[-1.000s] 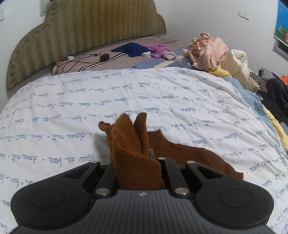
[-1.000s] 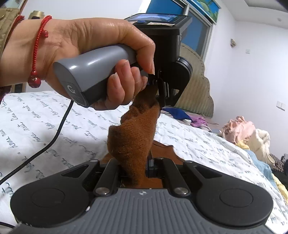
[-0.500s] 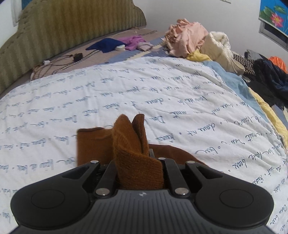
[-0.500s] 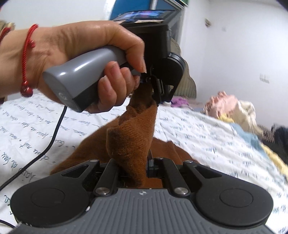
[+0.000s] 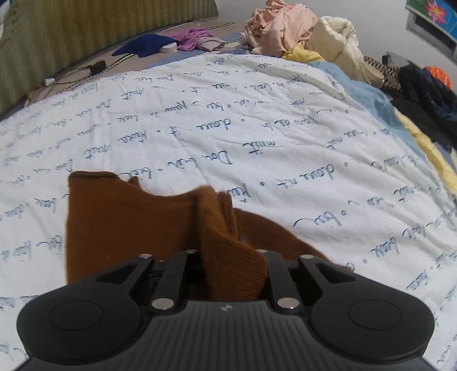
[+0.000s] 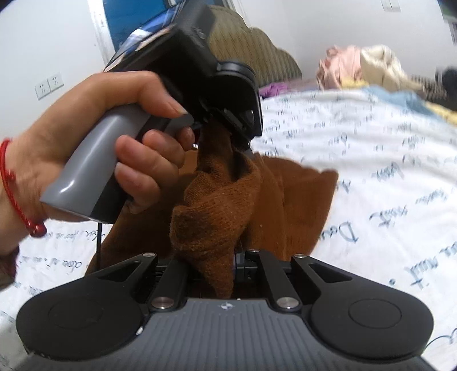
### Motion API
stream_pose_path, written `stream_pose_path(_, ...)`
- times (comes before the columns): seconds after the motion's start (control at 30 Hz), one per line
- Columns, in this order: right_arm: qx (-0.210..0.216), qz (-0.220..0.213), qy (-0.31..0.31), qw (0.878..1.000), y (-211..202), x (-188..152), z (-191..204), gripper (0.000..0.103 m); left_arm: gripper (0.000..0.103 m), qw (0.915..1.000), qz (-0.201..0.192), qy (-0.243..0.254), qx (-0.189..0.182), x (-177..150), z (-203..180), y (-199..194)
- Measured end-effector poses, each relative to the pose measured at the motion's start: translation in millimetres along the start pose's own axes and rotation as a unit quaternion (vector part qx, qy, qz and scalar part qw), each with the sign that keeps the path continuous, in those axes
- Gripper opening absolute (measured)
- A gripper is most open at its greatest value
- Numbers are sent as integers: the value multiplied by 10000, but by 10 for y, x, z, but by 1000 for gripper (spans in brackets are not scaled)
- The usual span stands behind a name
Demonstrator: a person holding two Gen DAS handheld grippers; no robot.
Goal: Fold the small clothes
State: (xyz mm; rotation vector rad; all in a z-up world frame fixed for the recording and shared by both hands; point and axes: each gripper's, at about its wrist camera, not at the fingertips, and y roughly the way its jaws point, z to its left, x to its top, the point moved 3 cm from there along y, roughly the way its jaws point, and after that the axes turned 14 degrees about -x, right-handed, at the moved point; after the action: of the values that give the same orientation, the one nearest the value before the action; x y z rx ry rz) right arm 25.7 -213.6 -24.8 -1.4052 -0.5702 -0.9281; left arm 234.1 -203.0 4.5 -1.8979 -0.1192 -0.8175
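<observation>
A brown knit garment (image 5: 120,222) lies partly flat on the white bed cover with blue script (image 5: 257,128). One bunched edge rises between the fingers of my left gripper (image 5: 225,251), whose jaws are opening with the knit still caught in them. In the right wrist view a person's hand (image 6: 100,137) holds the left gripper (image 6: 225,134) just above the garment (image 6: 300,205), and a fold still hangs from it. My right gripper (image 6: 217,256) is shut on another bunched fold close below. Cloth hides the fingertips of both grippers.
A pile of pink and cream clothes (image 5: 285,25) sits at the far side of the bed. Dark clothes (image 5: 422,94) lie at the right edge. Blue and purple items (image 5: 145,47) and cables (image 5: 97,67) lie by the green headboard (image 5: 71,31).
Both grippers have come down and across the bed with the garment. More of the brown knit now lies spread flat on the cover. The left fingers stand slightly wider.
</observation>
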Motion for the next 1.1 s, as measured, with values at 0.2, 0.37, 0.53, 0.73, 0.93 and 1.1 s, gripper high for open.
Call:
stream_pose_path(0.2, 110, 138, 161, 9997, 57, -61, -6, 12, 77, 9968, -736, -236, -217, 145, 40, -187)
stream_pose_path(0.37, 239, 279, 414, 9985, 180, 3, -135, 13, 78, 9941, -1052, -258, -73, 186, 158, -409)
stream_pose_path(0.53, 464, 474, 774, 9948, 189, 26, -241, 20, 78, 9921, -1219, -192, 216, -96, 376, -768)
stream_pose_path(0.73, 882, 680, 1170, 9869, 94, 62, -393, 38, 82, 9887, -1400, 207, 487, -776, 540, -1278)
stream_pose_path(0.93, 1188, 951, 2025, 9674, 44, 69, -647, 40, 84, 9903, -1337, 3, 383, -1379, 736, -1486)
stream_pose_path(1.1, 1335, 991, 2363, 9574, 80, 57, -726, 28, 84, 9921, -1139, 15, 522, -1630, 798, -1397)
